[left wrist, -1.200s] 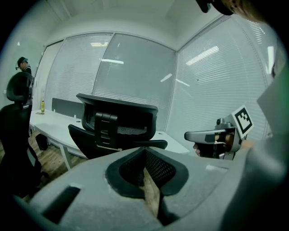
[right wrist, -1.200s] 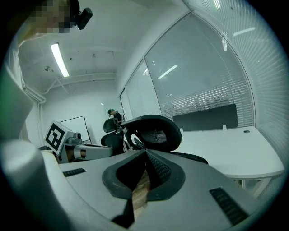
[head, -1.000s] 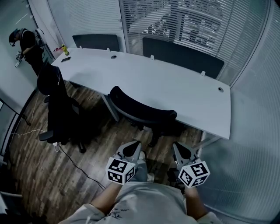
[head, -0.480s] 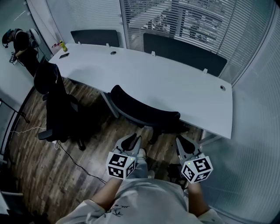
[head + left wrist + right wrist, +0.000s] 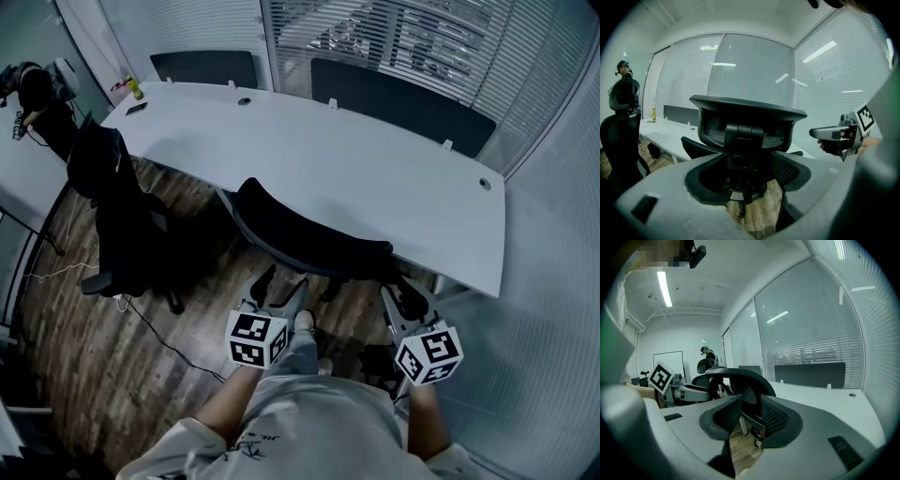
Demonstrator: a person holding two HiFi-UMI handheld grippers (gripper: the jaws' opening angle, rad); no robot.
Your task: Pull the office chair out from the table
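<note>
The black office chair (image 5: pixel 309 239) stands tucked under the long white table (image 5: pixel 394 178), its curved back toward me. My left gripper (image 5: pixel 281 284) is just short of the back's left part. Its jaws have just been opening and now stand wide, with nothing between them. In the left gripper view the mesh back (image 5: pixel 747 124) shows ahead through the open gripper (image 5: pixel 750 183). My right gripper (image 5: pixel 408 296) is near the back's right end. Its jaws have also just been opening and are partly apart and empty. The right gripper view shows the chair (image 5: pixel 740 376) beyond the gripper (image 5: pixel 743 423).
A second black chair (image 5: pixel 112 187) draped with dark cloth stands at the left. A cable (image 5: pixel 159 342) runs over the wood floor. Dark screens (image 5: pixel 403 94) line the table's far edge. A bottle (image 5: pixel 134 87) sits at its far left corner. A glass wall closes the right side.
Both grippers have moved forward toward the chair's back. Both pairs of jaws, shut a second ago, have opened, the left wider than the right.
</note>
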